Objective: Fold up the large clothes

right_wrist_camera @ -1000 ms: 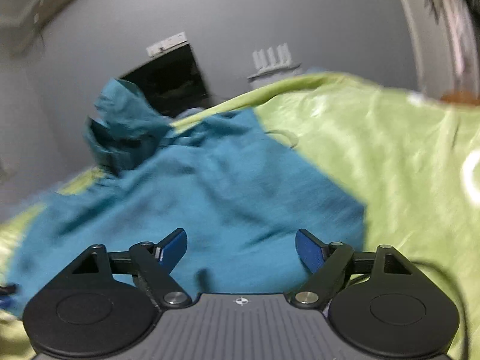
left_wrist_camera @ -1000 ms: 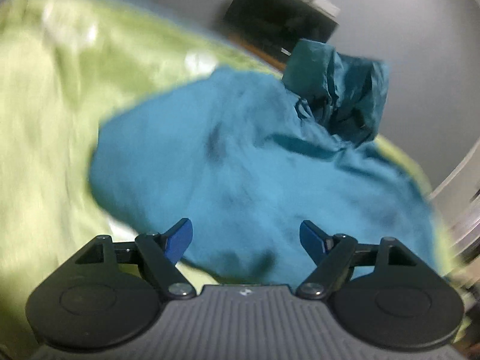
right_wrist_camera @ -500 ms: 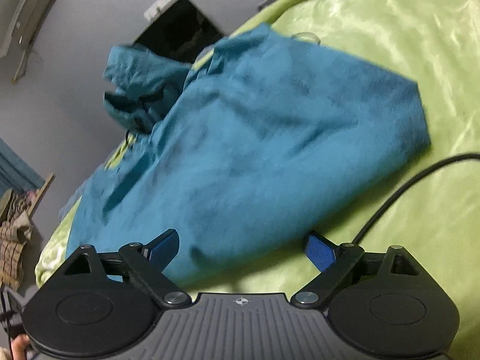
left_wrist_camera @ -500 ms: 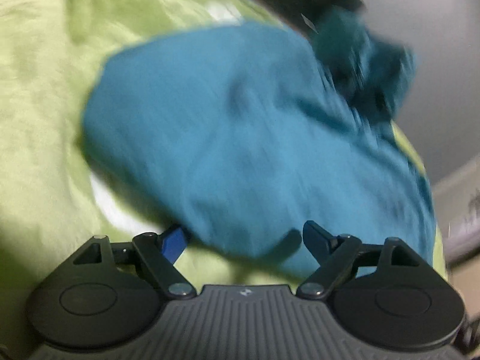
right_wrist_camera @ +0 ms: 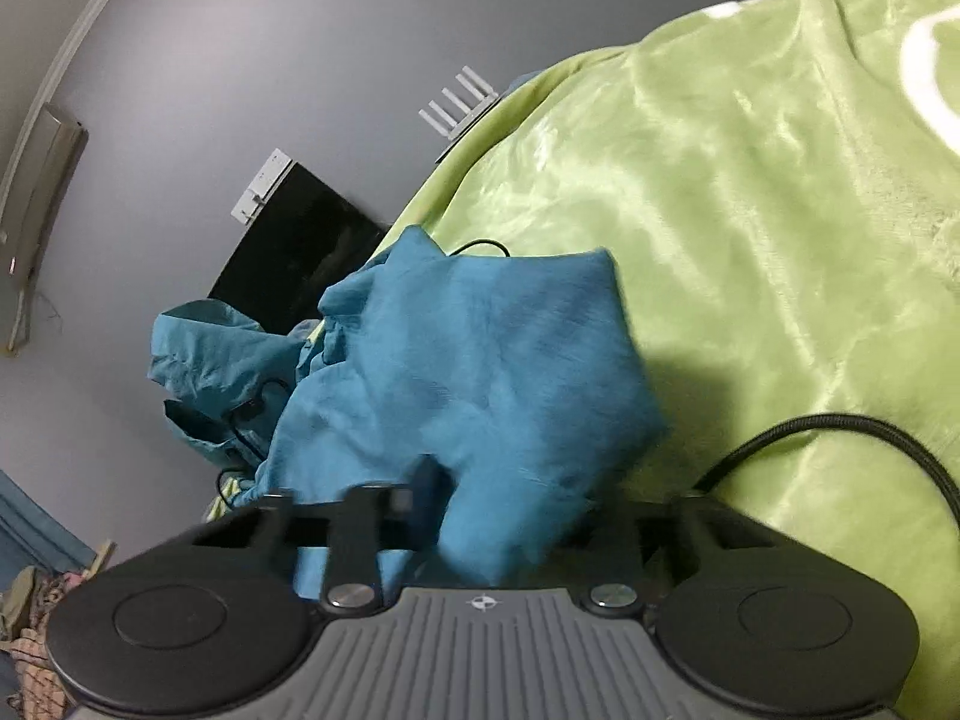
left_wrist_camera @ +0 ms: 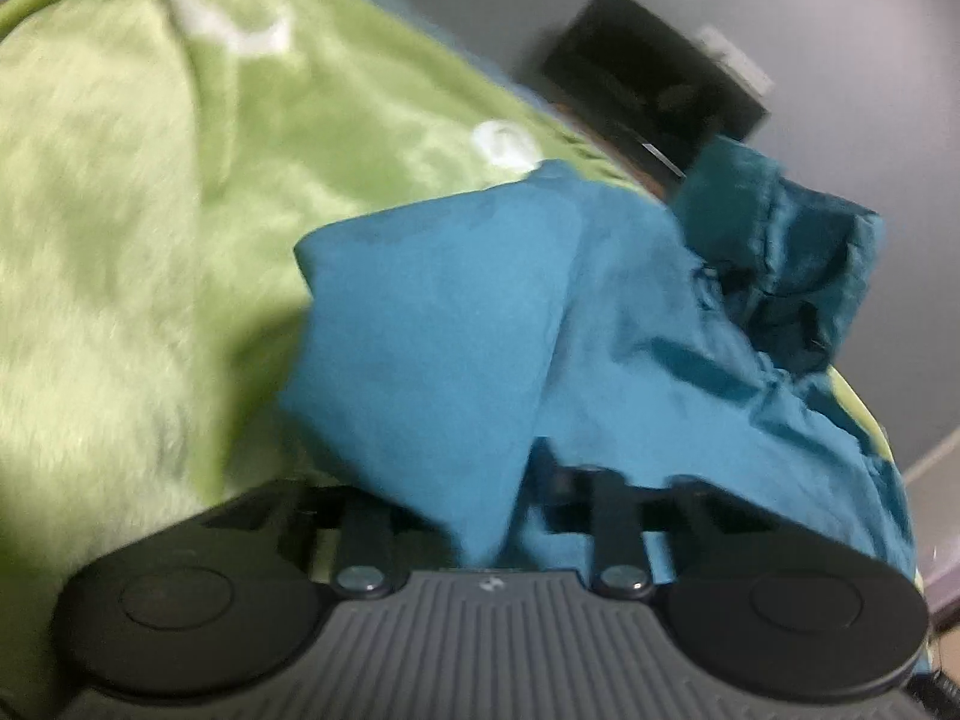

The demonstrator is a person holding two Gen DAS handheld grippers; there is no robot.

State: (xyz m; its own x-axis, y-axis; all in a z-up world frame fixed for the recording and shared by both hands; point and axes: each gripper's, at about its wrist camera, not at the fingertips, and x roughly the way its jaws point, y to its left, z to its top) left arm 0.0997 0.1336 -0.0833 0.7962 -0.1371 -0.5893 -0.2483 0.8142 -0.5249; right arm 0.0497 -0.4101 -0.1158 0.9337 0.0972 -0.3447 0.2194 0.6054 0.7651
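Mid-fold, by the look of it: teal garment (left_wrist_camera: 456, 324) gathered at its near edge by both grippers and lifted off the green fleece blanket (left_wrist_camera: 120, 228), with the far part bunched and crumpled toward the dark screen (left_wrist_camera: 654, 90) by the grey wall. Left gripper (left_wrist_camera: 480, 516) closed narrow on a peak of teal cloth, fingertips buried under the fabric. Right gripper (right_wrist_camera: 498, 516) likewise pinched on the same garment (right_wrist_camera: 480, 372), cloth draped over the jaws and hiding the tips. Judged next: carry the held edge over toward the bunched far end beside the screen, keep both corners level so the layer lands flat, then release. Risk of uneven fold, given the crumpled hood-like lump (right_wrist_camera: 210, 372) at the far end and its thin drawcord. Near the garment: black cable (right_wrist_camera: 840, 438) lying across the blanket just right of the teal cloth, close enough to get trapped under the fold or snag the right gripper; white ring pattern on the blanket beyond; white router antennas (right_wrist_camera: 456, 102) past the blanket's far edge.
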